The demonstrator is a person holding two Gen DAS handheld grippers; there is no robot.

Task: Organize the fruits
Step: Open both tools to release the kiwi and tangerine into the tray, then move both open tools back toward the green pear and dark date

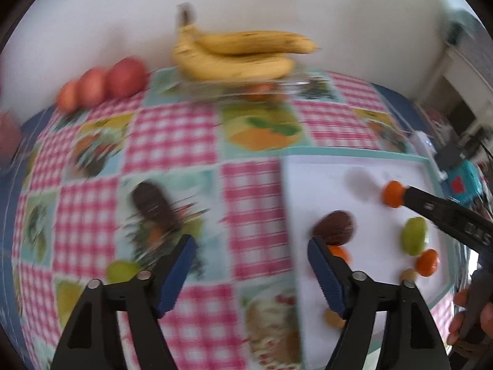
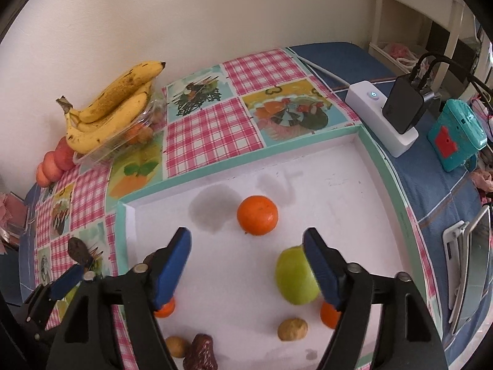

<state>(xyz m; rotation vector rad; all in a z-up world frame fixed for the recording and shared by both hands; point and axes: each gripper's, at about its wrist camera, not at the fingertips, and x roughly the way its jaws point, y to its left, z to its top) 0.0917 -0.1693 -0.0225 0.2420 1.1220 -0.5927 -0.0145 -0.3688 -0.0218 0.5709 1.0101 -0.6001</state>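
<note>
A white tray (image 2: 363, 191) with a teal rim lies on the checked tablecloth. In it are an orange (image 2: 257, 215), a green fruit (image 2: 295, 276), two smaller oranges, two tan fruits (image 2: 292, 329) and a dark brown scaly fruit (image 2: 201, 353). My right gripper (image 2: 246, 265) is open and empty above the tray, just short of the orange. My left gripper (image 1: 251, 273) is open and empty over the cloth at the tray's left edge. Another dark brown fruit (image 1: 151, 203) and a green fruit (image 1: 121, 270) lie on the cloth to its left. The left wrist view is blurred.
Bananas (image 2: 111, 101) rest on a clear plastic box (image 2: 129, 135) of small fruit by the back wall, with red apples (image 1: 101, 84) to their left. A white power strip (image 2: 379, 114) with a black charger and a teal device (image 2: 456, 132) lie right of the tray.
</note>
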